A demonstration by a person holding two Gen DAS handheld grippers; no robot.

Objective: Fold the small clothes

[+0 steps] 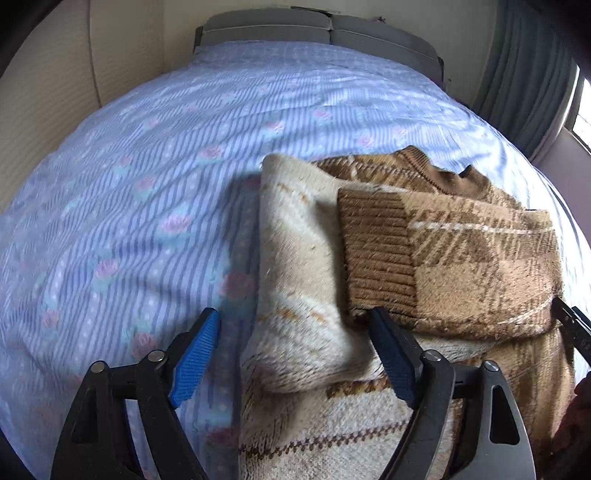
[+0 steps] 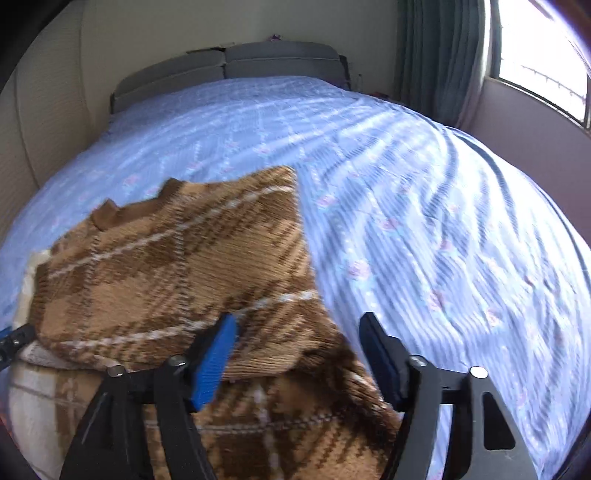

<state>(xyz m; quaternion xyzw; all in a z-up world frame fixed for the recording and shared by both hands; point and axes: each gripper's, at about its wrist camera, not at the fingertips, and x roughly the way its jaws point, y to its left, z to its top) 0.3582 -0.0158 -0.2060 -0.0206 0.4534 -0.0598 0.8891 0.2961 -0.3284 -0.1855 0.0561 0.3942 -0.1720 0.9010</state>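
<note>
A brown and cream plaid knit sweater lies partly folded on the bed, its sleeves laid across the body, a ribbed brown cuff on top. It also shows in the right wrist view. My left gripper is open and empty, its jaws apart over the sweater's cream left edge. My right gripper is open and empty, over the sweater's right edge. The tip of the right gripper shows at the right edge of the left wrist view.
The bed is covered by a blue striped floral sheet, also in the right wrist view. A grey headboard is at the far end. Curtains and a window are to the right.
</note>
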